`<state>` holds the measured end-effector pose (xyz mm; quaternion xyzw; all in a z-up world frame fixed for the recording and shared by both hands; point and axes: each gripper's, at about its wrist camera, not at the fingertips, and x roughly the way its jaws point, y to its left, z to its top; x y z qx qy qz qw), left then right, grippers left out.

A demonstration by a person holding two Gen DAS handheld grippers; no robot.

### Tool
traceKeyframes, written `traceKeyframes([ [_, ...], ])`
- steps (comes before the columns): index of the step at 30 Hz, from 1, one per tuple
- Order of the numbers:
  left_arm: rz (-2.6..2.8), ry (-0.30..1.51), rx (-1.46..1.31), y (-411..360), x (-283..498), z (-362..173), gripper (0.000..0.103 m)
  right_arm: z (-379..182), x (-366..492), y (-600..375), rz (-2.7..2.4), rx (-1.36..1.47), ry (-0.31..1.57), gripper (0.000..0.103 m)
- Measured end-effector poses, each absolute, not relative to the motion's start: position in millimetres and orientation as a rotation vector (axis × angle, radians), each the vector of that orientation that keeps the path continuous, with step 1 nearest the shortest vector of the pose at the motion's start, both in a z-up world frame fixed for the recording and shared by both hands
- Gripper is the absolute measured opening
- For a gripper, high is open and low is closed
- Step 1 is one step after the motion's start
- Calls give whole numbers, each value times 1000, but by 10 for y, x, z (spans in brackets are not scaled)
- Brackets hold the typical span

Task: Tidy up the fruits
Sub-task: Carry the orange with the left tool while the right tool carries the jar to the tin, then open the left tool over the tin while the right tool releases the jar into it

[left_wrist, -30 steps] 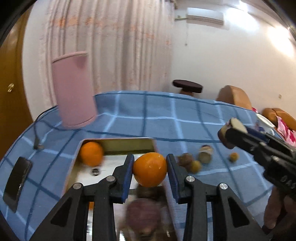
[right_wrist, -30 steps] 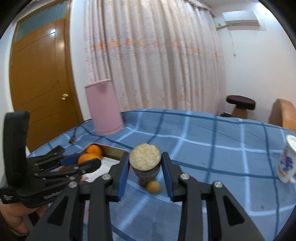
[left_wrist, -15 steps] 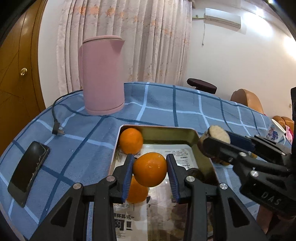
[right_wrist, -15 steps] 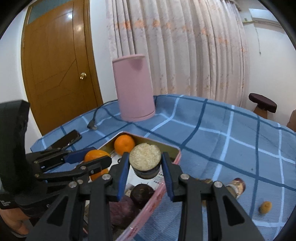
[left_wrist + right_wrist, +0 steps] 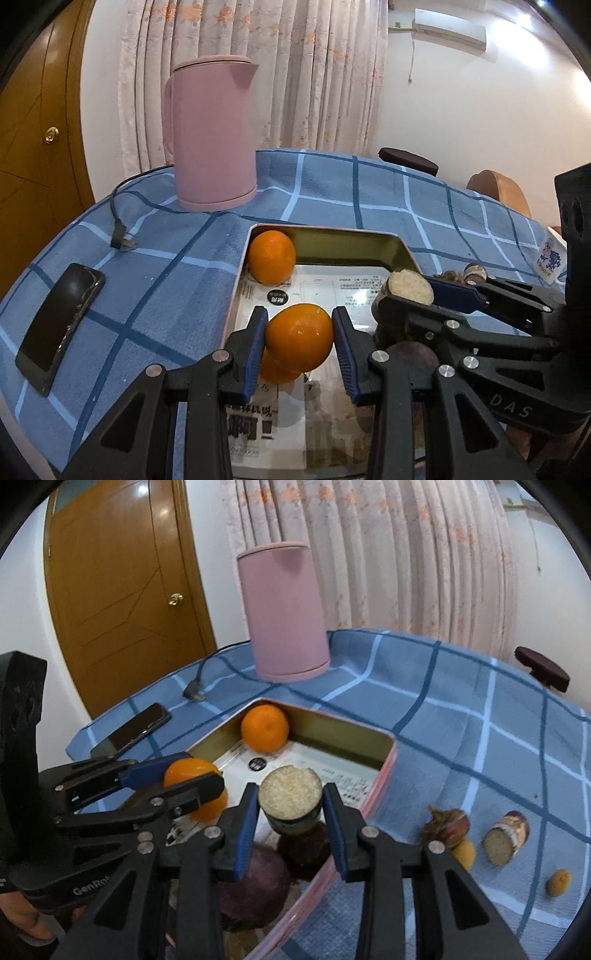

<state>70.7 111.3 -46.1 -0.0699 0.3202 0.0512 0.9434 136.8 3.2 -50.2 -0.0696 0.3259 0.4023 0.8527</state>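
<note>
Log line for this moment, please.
left gripper: orange held over tray | right gripper: cut piece held over tray

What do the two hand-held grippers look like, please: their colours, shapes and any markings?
Both are black plastic frames with silver screws. The left gripper and the right gripper each have two long fingers lined with ribbed blue pads. Seen from the opposite camera, the right gripper's body bears pale letters "DAS", and the left's reads "GenRob", cut off. No cables or sleeves show.

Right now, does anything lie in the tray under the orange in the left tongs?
Yes. Another orange lies directly beneath the held orange in the tin tray, so a straight drop lands on it; bare paper liner sits just beyond.
</note>
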Motion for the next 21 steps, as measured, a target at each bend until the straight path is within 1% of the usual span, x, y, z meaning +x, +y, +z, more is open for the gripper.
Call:
traceKeyframes([
  [2,115,655,-152,1119,680,-451,39,-494,1349,14,850,-141,677,41],
  [4,120,649,-144,1105,647,-434,40,-471,1333,-7,849,-135,668,50],
  [5,127,647,-140,1097,635,-428,46,-452,1324,-46,851,-126,660,51],
  [6,139,644,-137,1096,623,-424,55,-438,1320,-72,851,-120,656,53],
  [7,156,637,-138,1097,607,-416,60,-421,1315,-118,849,-112,649,56],
  [8,163,627,-145,1100,588,-406,67,-404,1316,-150,845,-105,643,59],
  [9,159,621,-150,1096,576,-399,71,-381,1309,-212,839,-91,634,63],
  [10,152,616,-151,1075,570,-385,73,-358,1298,-281,834,-81,624,66],
  [17,88,579,-131,724,610,-258,74,-274,1288,-866,694,-75,575,66],
  [21,43,582,-99,470,691,-249,74,-331,1395,-1131,584,-68,599,67],
])
